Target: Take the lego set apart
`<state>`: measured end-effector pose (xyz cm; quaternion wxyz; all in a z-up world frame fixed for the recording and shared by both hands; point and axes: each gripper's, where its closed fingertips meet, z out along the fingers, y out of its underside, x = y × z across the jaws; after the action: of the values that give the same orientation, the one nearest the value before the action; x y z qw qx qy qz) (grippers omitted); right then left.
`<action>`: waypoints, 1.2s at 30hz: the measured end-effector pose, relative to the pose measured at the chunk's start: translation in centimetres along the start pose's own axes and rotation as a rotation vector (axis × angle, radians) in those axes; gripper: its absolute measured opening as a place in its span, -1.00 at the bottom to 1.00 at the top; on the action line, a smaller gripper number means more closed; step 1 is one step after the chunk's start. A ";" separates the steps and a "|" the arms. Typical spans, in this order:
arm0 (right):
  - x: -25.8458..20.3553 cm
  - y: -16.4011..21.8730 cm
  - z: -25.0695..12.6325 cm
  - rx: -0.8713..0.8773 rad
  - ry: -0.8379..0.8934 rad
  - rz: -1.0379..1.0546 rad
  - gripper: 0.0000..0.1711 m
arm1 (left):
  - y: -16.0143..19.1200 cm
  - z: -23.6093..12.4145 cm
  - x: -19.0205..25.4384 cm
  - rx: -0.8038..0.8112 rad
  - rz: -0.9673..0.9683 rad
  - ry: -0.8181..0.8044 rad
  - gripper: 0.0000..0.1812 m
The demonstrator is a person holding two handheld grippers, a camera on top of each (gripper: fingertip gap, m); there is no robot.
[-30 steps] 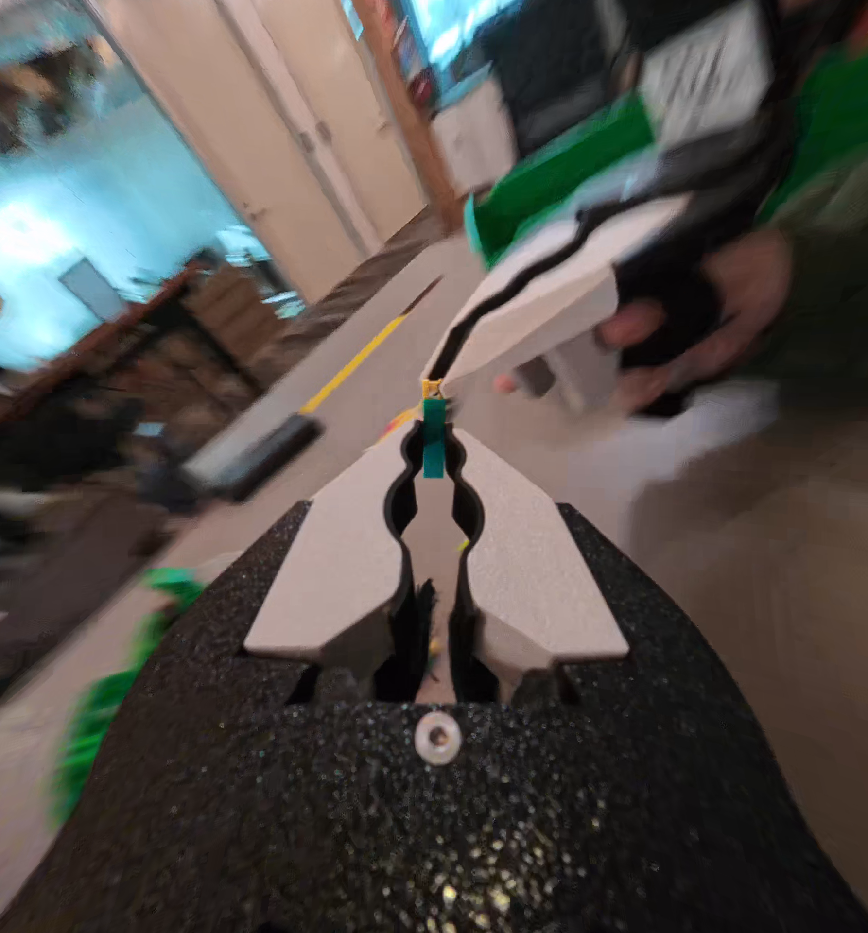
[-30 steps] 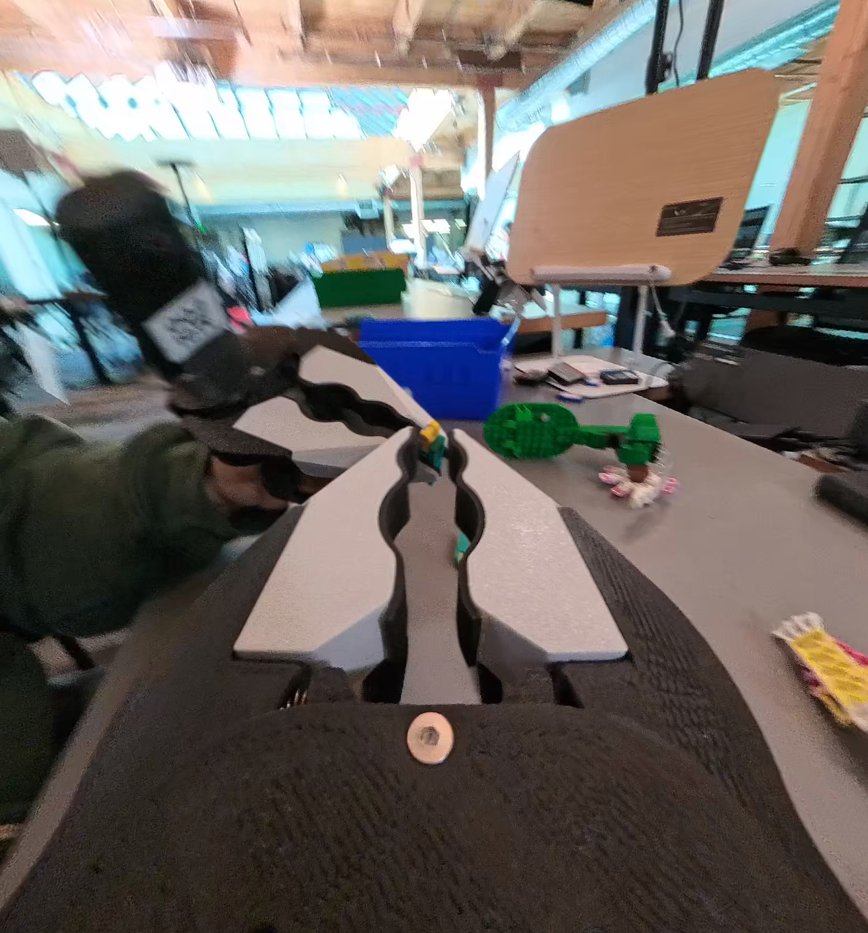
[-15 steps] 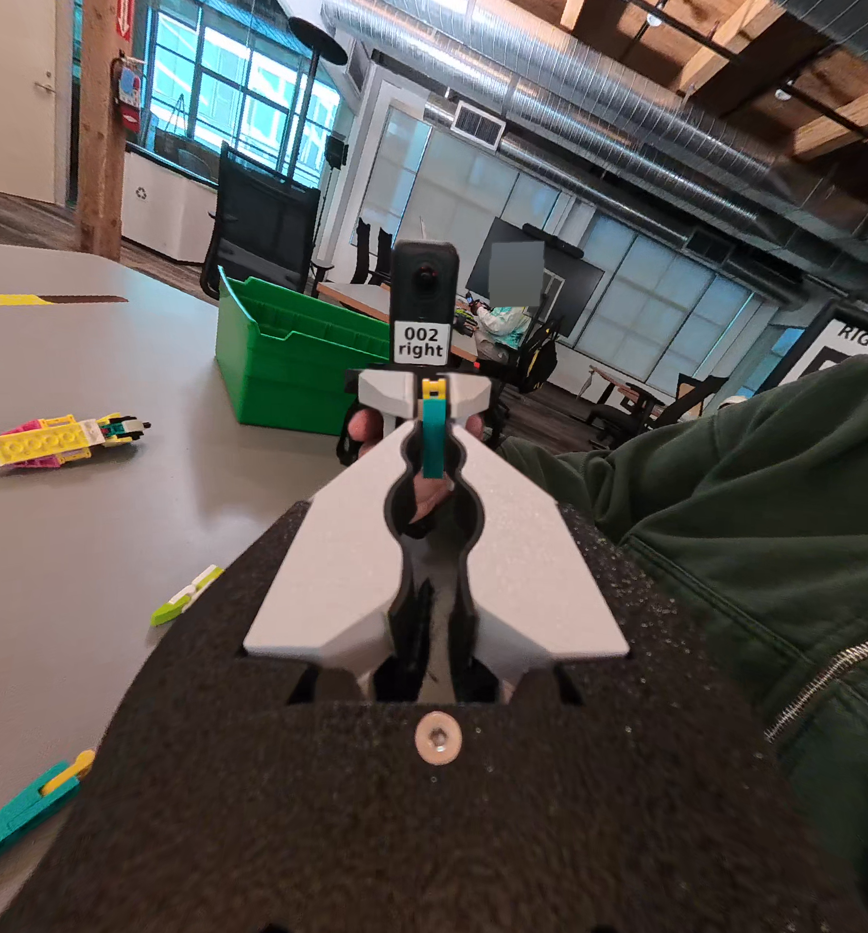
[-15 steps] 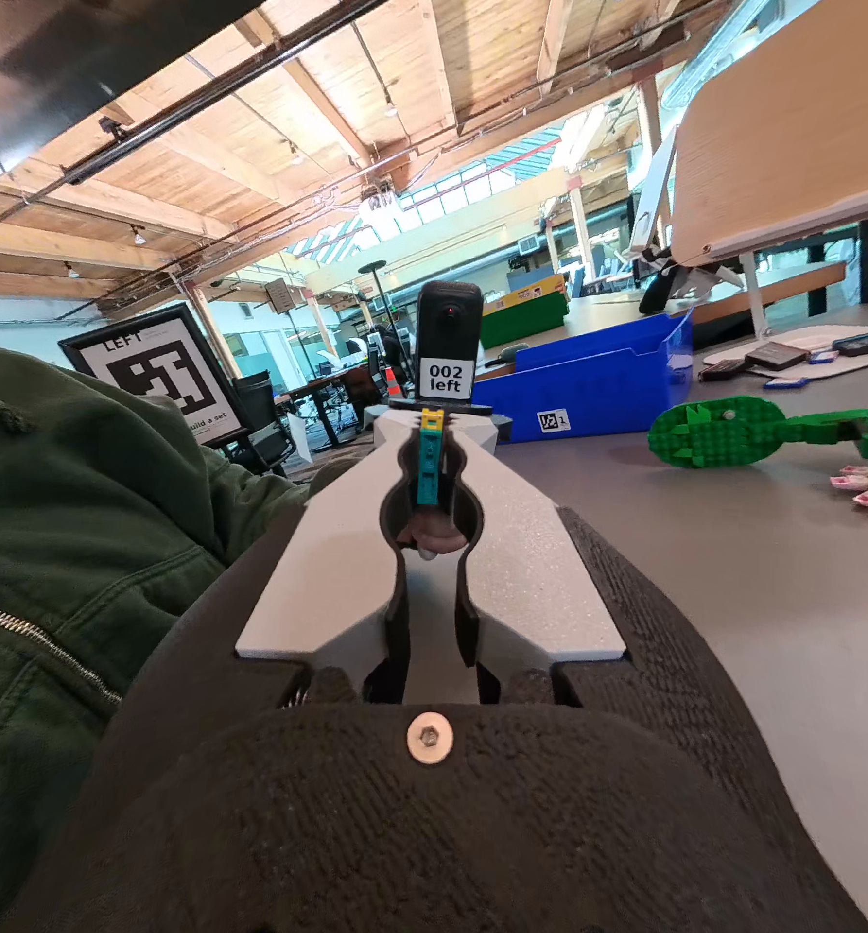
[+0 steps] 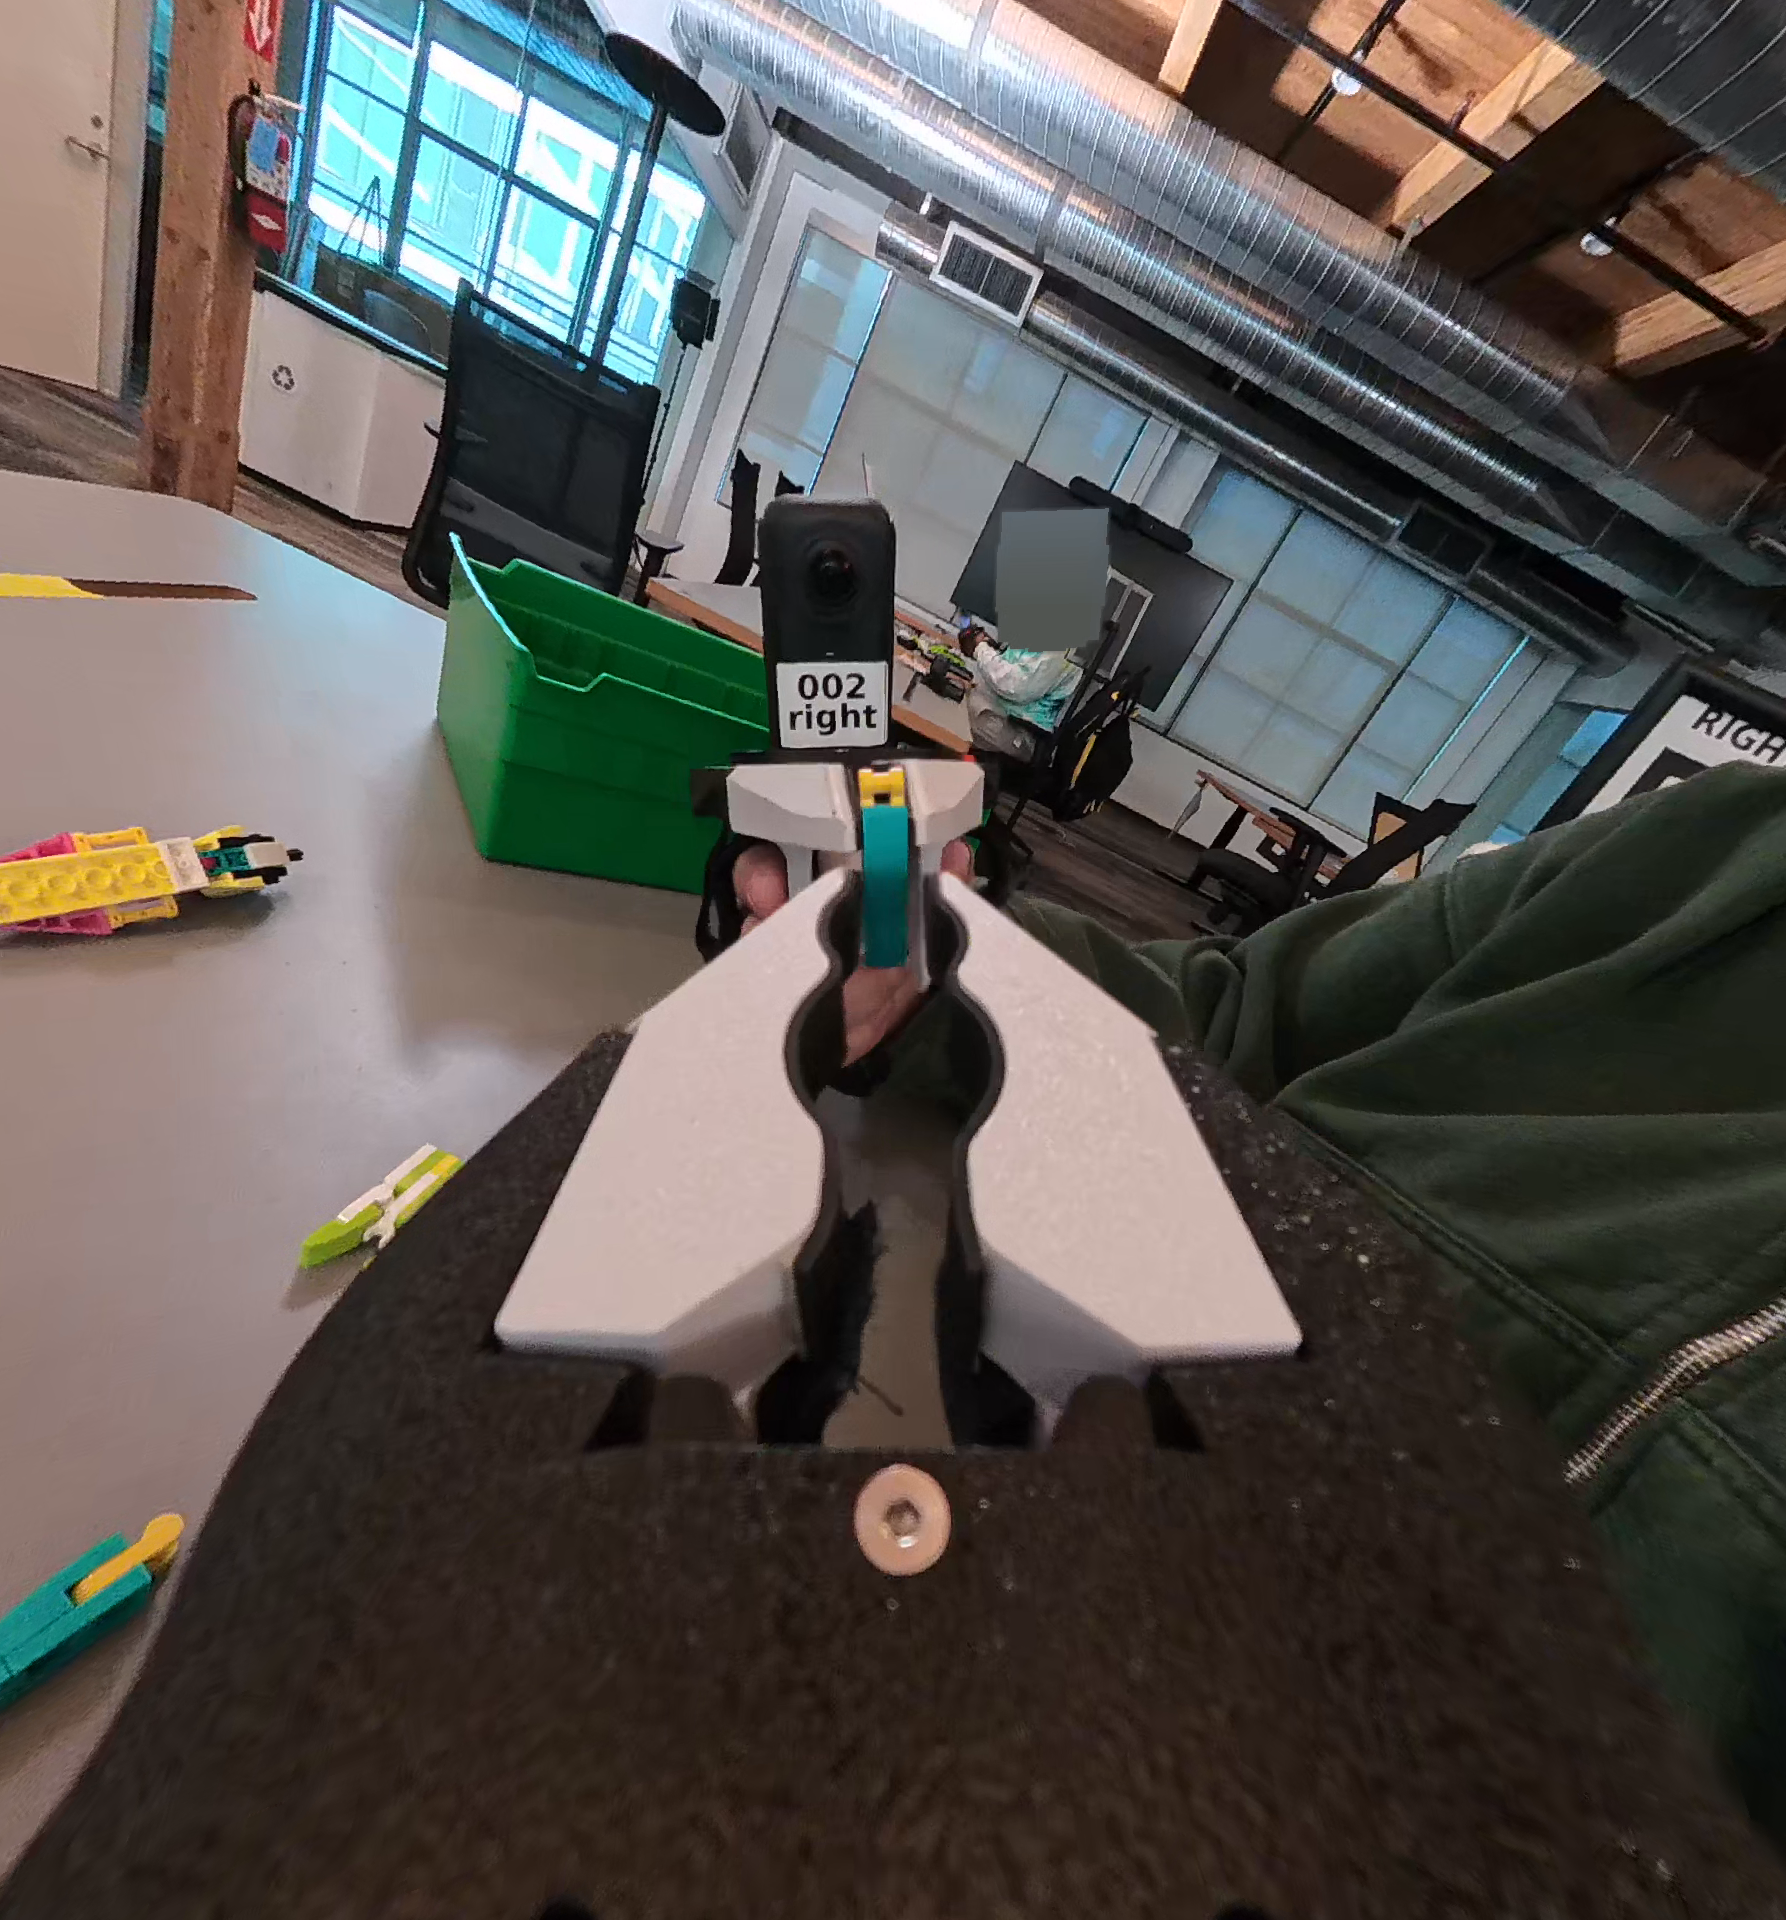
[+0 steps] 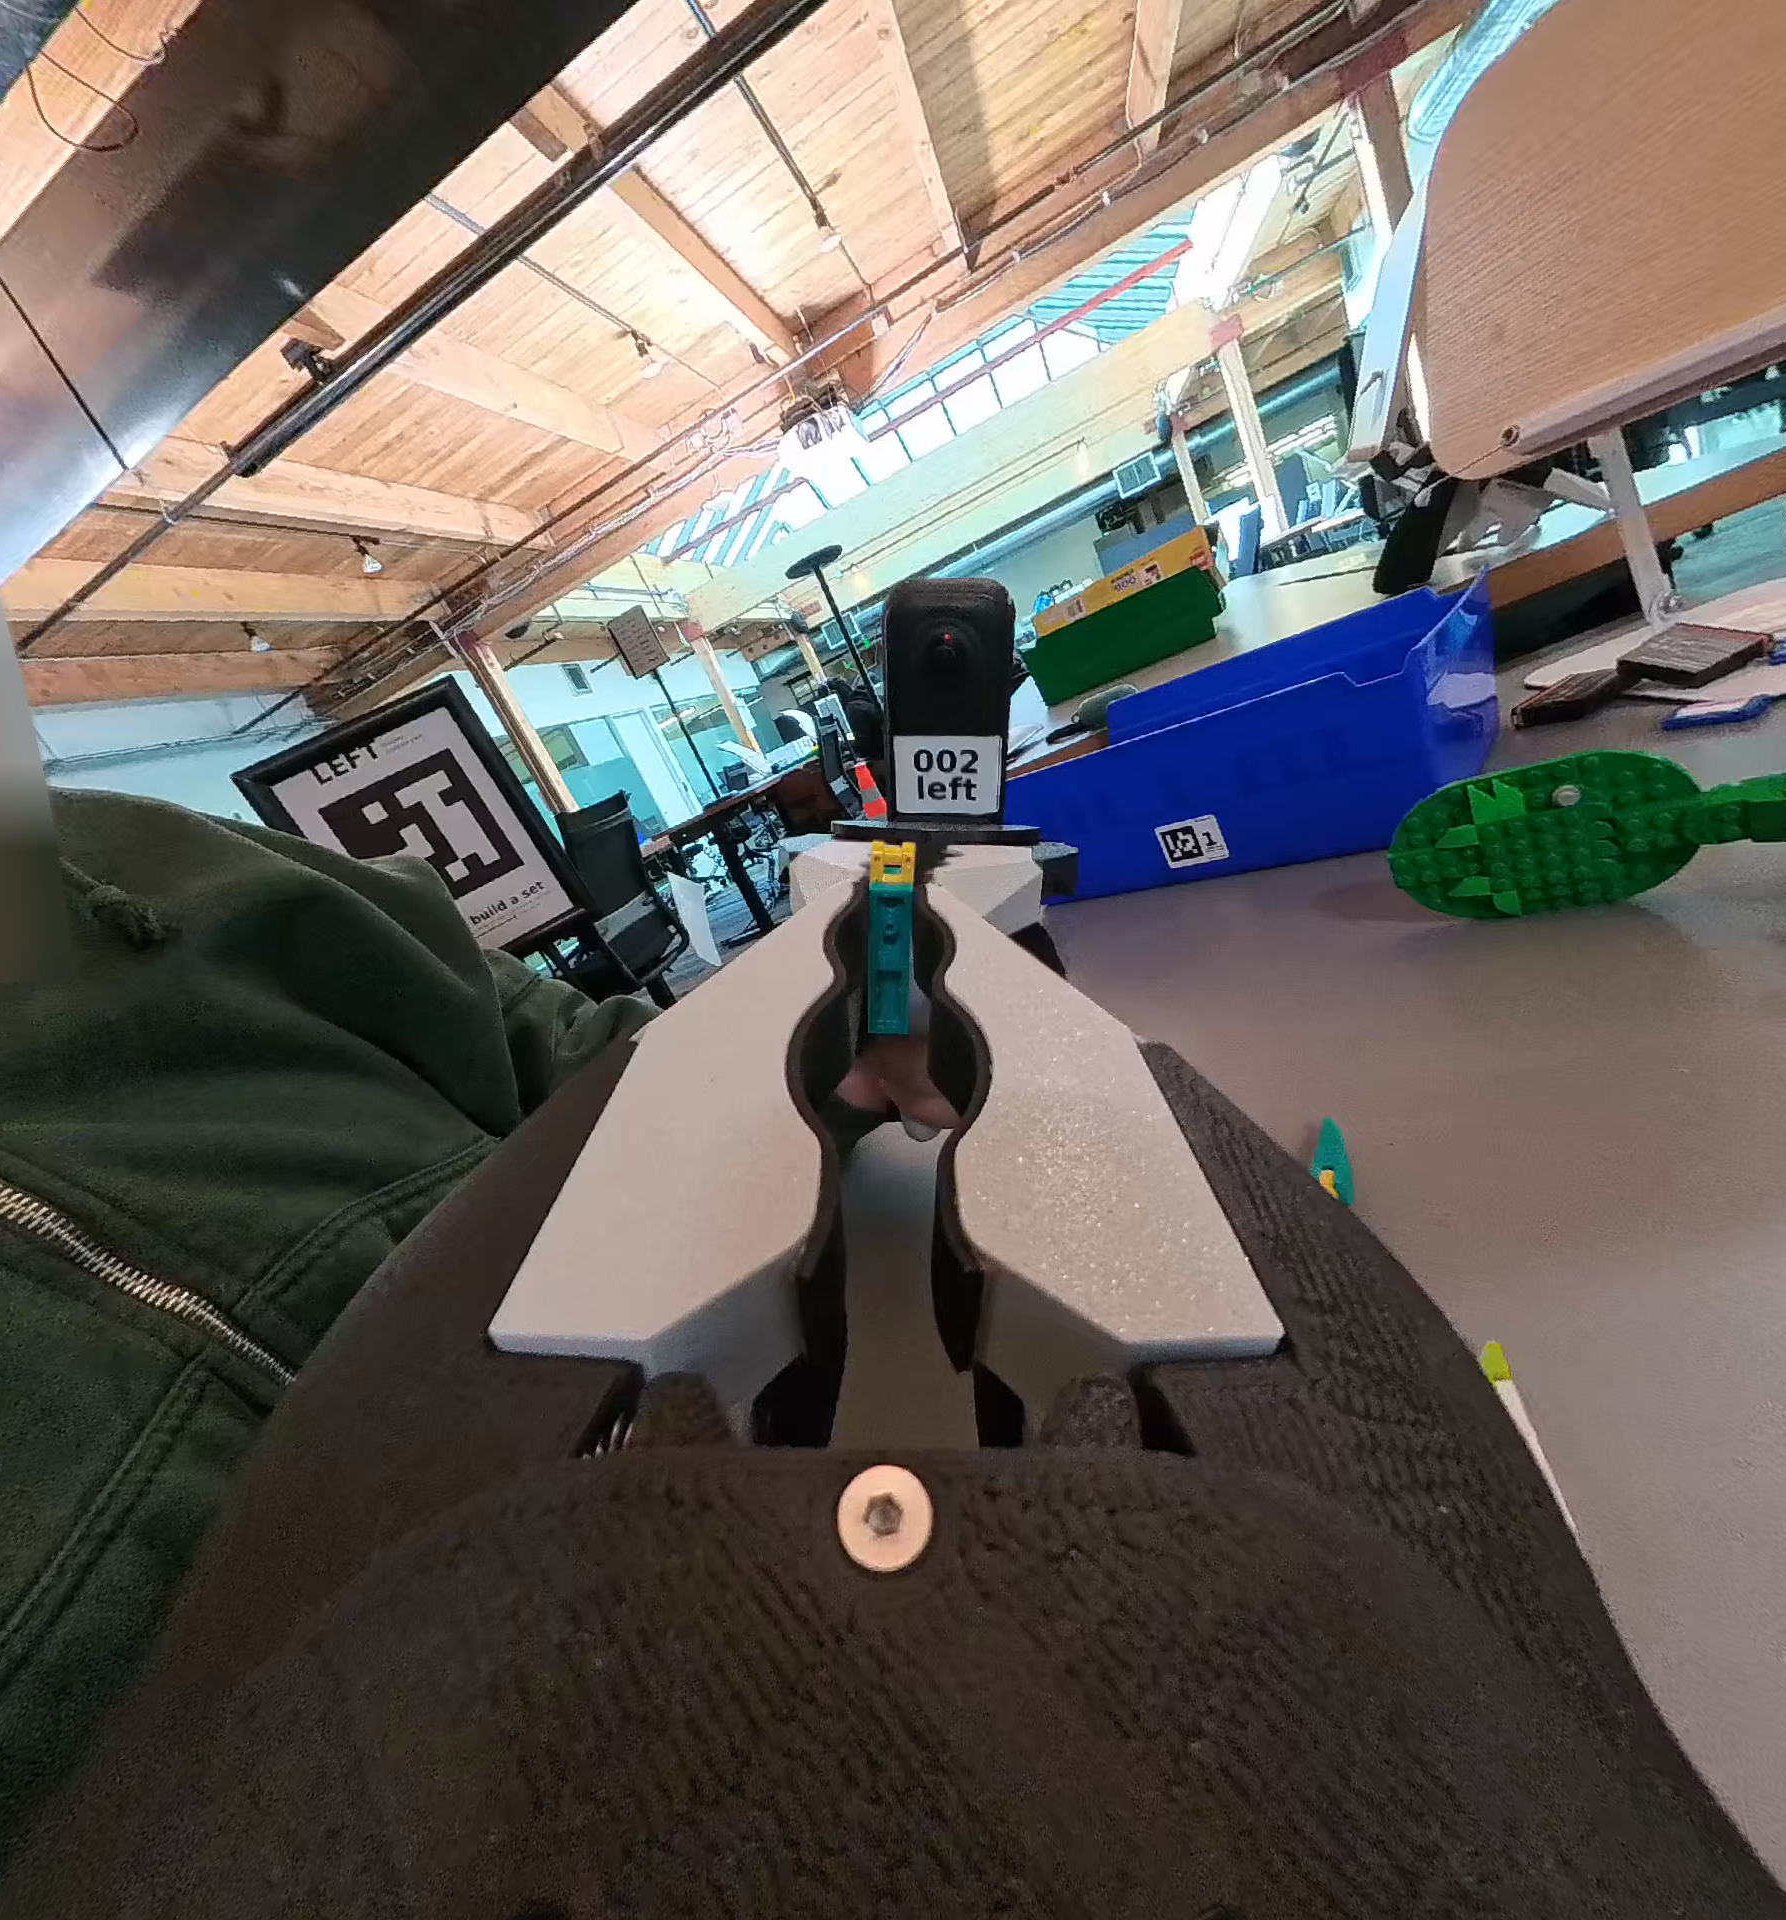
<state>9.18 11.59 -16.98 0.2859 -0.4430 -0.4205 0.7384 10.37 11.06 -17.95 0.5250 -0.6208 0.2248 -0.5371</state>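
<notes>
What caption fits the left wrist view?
Left tool and right tool meet tip to tip on a teal-and-yellow lego piece above the grey table.

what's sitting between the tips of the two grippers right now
In both wrist views, a teal piece with a yellow piece spans from left gripper to right gripper.

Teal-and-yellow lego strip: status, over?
Left gripper and right gripper both shut on teal-and-yellow lego strip, tip to tip. Strip unseparated. Nothing in the way.

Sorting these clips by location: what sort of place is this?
Likely an open-plan office or lab workspace: exposed metal ducts under a timber ceiling, glass-walled rooms with office chairs, and storage bins on a grey table.
</notes>
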 end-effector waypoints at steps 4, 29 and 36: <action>0.2 0.1 0.0 0.002 0.008 0.002 -0.94 | 0.1 0.1 -0.4 -0.005 0.012 -0.031 -0.93; 0.1 -0.3 0.4 0.028 0.045 -0.035 -0.94 | -0.7 0.2 -0.3 0.119 -0.019 -0.019 -0.94; -0.1 -0.5 0.2 0.047 0.025 0.000 -0.92 | -1.2 -0.2 -0.3 0.150 -0.056 -0.004 -0.93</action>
<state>9.01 11.69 -16.47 0.3015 -0.4453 -0.3994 0.7425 9.75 11.65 -17.07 0.5552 -0.5870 0.1654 -0.5656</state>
